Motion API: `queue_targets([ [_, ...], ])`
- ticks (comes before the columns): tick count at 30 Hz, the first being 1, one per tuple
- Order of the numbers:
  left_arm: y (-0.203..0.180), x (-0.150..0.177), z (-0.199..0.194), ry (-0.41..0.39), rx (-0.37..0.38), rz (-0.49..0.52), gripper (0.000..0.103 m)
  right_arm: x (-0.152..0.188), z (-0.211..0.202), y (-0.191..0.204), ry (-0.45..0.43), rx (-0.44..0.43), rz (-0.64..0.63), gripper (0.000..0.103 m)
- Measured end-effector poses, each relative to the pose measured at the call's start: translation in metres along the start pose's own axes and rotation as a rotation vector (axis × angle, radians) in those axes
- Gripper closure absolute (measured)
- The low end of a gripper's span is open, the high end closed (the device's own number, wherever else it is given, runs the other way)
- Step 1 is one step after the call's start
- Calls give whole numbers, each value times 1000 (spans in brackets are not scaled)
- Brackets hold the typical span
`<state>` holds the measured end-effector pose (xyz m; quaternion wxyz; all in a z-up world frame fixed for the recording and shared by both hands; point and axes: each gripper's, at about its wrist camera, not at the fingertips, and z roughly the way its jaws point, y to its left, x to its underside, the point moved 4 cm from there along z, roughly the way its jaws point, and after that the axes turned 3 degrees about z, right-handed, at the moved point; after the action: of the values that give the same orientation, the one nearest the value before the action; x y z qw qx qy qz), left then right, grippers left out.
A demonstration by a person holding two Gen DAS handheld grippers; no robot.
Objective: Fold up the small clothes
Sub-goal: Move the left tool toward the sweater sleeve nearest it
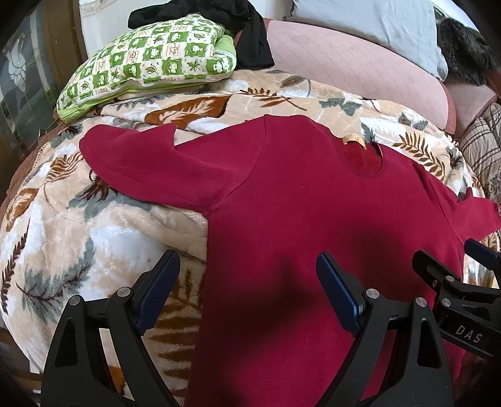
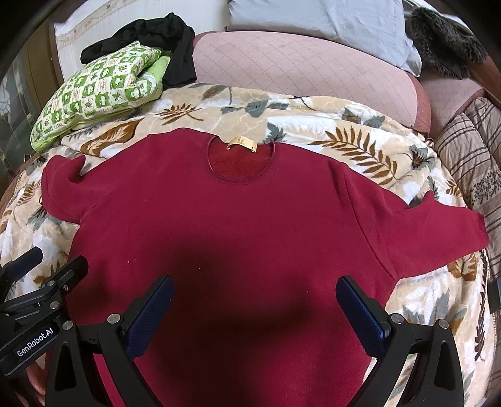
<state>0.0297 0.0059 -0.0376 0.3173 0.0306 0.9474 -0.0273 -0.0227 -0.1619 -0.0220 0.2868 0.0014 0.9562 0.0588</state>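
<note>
A dark red short-sleeved shirt point(image 2: 238, 225) lies spread flat on a leaf-patterned blanket point(image 2: 360, 137), neck hole and tan label point(image 2: 242, 144) at the far side, both sleeves out to the sides. It also shows in the left wrist view point(image 1: 297, 213). My right gripper point(image 2: 255, 289) is open and empty above the shirt's lower middle. My left gripper point(image 1: 247, 266) is open and empty over the shirt's left edge, with its left finger over the blanket. Each gripper shows at the edge of the other's view: the right gripper point(image 1: 454, 260) and the left gripper point(image 2: 59, 255).
A green checked cushion point(image 2: 94, 90) with black clothing point(image 2: 169, 40) on it lies at the far left. A pink quilted cushion point(image 2: 300, 65), a grey pillow point(image 2: 319, 15) and a dark furry item point(image 2: 444, 34) lie behind. A striped quilt point(image 2: 469, 150) is at the right.
</note>
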Motion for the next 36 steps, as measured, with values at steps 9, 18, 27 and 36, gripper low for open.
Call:
queue_targets([
  [9, 7, 2, 6, 21, -16, -3, 14, -2, 4, 4, 10, -1, -7, 0],
  [18, 28, -7, 11, 18, -44, -25, 14, -6, 13, 12, 20, -23, -15, 0],
  [27, 48, -11, 17, 31, -70, -45, 14, -15, 22, 34, 20, -44, -45, 0],
  [36, 66, -12, 23, 54, -82, -75, 14, -21, 28, 50, 16, -58, -64, 0],
])
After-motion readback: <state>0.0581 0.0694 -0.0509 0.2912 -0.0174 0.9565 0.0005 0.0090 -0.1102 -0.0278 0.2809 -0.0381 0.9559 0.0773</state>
